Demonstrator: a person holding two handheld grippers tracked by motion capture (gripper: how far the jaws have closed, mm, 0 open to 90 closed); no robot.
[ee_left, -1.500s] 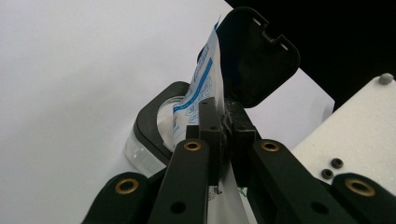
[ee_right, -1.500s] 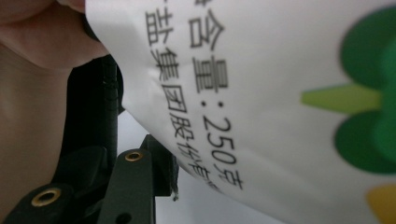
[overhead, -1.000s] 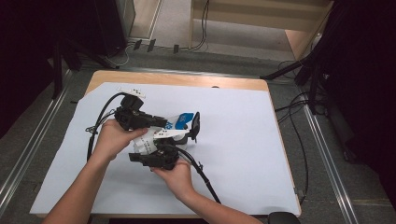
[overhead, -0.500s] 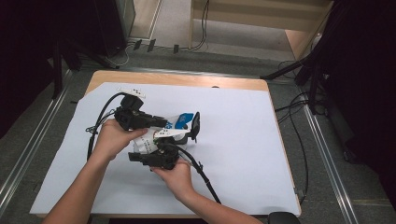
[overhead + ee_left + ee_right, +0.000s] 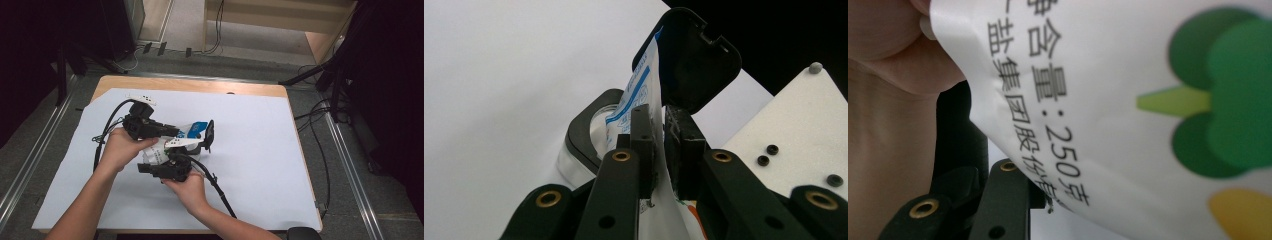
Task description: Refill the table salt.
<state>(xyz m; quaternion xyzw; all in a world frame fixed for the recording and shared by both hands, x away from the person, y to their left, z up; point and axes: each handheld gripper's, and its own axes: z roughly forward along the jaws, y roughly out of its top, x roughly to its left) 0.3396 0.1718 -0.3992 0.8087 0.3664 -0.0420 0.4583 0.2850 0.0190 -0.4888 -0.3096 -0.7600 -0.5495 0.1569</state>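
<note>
A white salt bag [image 5: 196, 128] with blue print is held tilted over the white sheet [image 5: 260, 165] at mid-table. My left gripper [image 5: 174, 134] is shut on the bag's thin edge [image 5: 639, 80]; both pads pinch the film in the left gripper view [image 5: 659, 120]. The bag's end points into a clear container with a black rim [image 5: 584, 131] and an upright flip lid [image 5: 694, 60] [image 5: 210, 134]. My right gripper [image 5: 156, 163] sits under the bag's lower part. In the right gripper view the printed bag [image 5: 1128, 100] presses over the right gripper [image 5: 1048, 202], hiding one jaw.
The left hand [image 5: 888, 100] lies close beside the bag. Black cables trail from both grippers [image 5: 220, 192] across the sheet. The other gripper's white plate [image 5: 799, 125] shows at the right. A wooden table edge [image 5: 200, 85] lies beyond, with dark equipment at both sides.
</note>
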